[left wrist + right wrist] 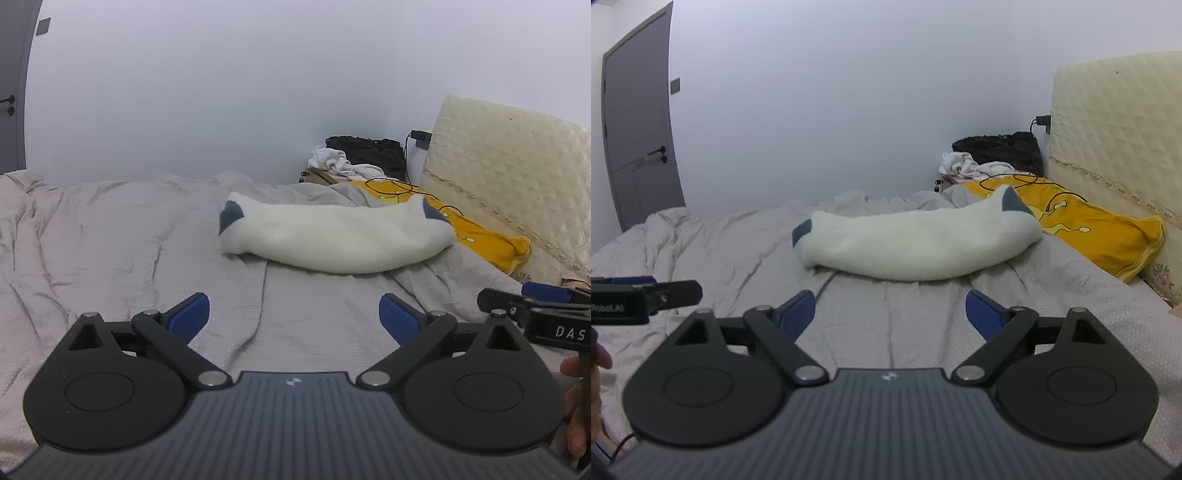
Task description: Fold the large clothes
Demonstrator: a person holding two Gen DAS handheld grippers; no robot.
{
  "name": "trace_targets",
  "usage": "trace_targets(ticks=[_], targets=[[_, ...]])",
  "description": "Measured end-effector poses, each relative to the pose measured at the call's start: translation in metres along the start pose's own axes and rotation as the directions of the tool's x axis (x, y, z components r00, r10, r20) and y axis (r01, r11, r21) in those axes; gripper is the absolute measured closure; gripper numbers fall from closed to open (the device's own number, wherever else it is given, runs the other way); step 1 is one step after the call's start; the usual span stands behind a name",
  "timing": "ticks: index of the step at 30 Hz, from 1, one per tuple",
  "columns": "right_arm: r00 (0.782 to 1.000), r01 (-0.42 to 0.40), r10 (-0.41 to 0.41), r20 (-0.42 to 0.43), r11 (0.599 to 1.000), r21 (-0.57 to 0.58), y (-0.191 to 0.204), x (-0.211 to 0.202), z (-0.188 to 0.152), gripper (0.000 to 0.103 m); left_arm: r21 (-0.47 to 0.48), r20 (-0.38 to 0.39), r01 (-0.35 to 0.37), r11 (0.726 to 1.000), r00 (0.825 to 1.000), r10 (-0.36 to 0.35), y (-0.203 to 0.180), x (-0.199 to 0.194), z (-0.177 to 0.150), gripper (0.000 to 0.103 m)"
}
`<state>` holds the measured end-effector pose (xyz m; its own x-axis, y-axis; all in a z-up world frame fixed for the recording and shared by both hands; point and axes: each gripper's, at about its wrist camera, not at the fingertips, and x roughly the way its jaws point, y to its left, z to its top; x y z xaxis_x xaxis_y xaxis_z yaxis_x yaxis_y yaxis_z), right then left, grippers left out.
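A: Grey garment (pixel 905 314) spread flat on bed (pixel 92 240), directly under both grippers, creased down the middle.
B: Noted. Beyond it?
A: White plush pillow (pixel 332 240) with dark blue corners, lying across the garment's far edge. Yellow pillow (pixel 1108 236) behind, right, against cream headboard (pixel 1115 129). Black cable trailing over it.
B: Claws?
A: Left gripper (pixel 294 314) spread wide, nothing between jaws, low over the cloth. Right gripper (pixel 890 312) likewise spread, empty.
B: Background?
A: Pile of black and white clothes (pixel 362 155) in far corner. Grey door (pixel 639 129) left.
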<state>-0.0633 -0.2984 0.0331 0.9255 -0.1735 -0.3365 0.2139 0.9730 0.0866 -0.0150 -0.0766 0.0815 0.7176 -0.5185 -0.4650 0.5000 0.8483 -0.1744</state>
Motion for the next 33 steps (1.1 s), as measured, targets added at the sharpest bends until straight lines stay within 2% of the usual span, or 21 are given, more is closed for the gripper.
trace_targets(ticks=[5, 6, 7, 19, 33], targets=[[1.000, 0.014, -0.014, -0.003, 1.000, -0.012, 0.002, 0.001, -0.001, 0.012, 0.002, 0.008, -0.012, 1.000, 1.000, 0.012, 0.000, -0.004, 0.000, 0.002], [1.000, 0.017, -0.017, -0.002, 1.000, -0.011, 0.002, 0.001, -0.001, 0.003, 0.003, 0.010, -0.014, 1.000, 1.000, 0.014, -0.001, -0.005, 0.000, 0.001], [1.000, 0.020, -0.020, 0.001, 1.000, -0.008, 0.001, 0.000, -0.001, 0.000, 0.002, 0.012, -0.017, 1.000, 1.000, 0.017, -0.001, -0.005, 0.000, 0.001], [0.999, 0.034, -0.034, 0.013, 0.999, 0.000, 0.001, -0.002, -0.001, 0.000, 0.000, 0.007, -0.055, 0.998, 0.998, 0.055, -0.003, -0.010, -0.001, 0.000], [0.999, 0.038, -0.038, 0.008, 0.999, 0.003, 0.000, -0.002, -0.001, 0.000, 0.009, 0.005, -0.058, 0.998, 0.998, 0.057, -0.002, -0.012, -0.001, 0.000]])
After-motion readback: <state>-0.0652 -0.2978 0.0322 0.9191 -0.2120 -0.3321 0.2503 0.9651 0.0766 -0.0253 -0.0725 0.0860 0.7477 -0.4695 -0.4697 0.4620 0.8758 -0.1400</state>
